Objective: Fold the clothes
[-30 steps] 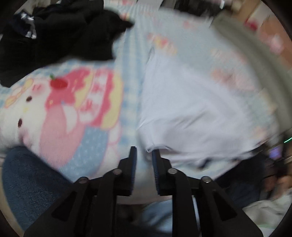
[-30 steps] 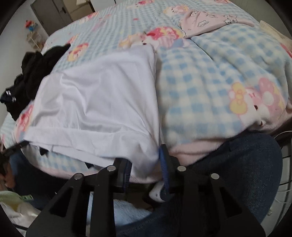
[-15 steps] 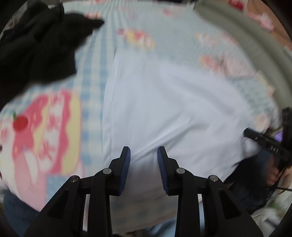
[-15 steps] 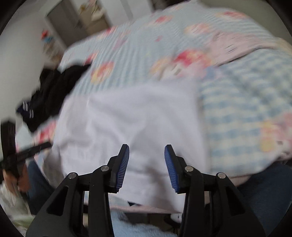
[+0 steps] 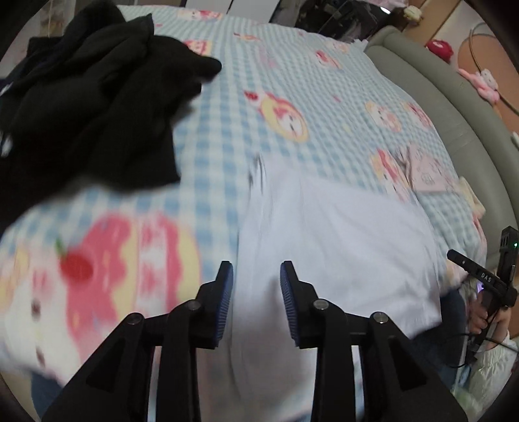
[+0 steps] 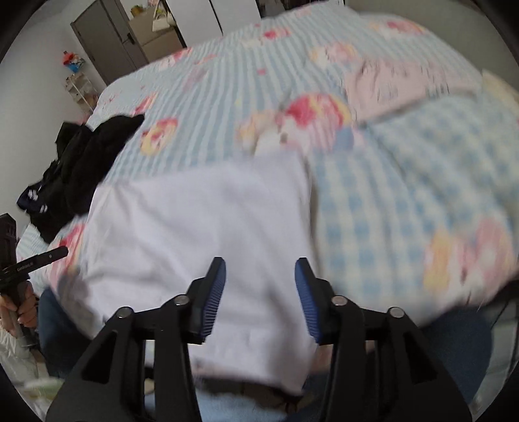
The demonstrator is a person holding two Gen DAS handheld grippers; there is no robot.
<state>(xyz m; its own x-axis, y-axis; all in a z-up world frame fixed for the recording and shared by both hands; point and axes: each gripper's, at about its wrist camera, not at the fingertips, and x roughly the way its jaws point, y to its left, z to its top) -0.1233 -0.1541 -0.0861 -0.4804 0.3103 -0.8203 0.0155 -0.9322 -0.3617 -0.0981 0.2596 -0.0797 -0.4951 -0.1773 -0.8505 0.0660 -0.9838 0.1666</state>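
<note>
Bedroom: cartoon-print bed, wardrobe

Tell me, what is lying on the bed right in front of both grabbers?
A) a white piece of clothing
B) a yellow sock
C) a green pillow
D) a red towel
A: a white garment lies spread on the blue checked blanket, just ahead of the right gripper and the left gripper; nothing red, green or yellow of that kind lies there.
</note>
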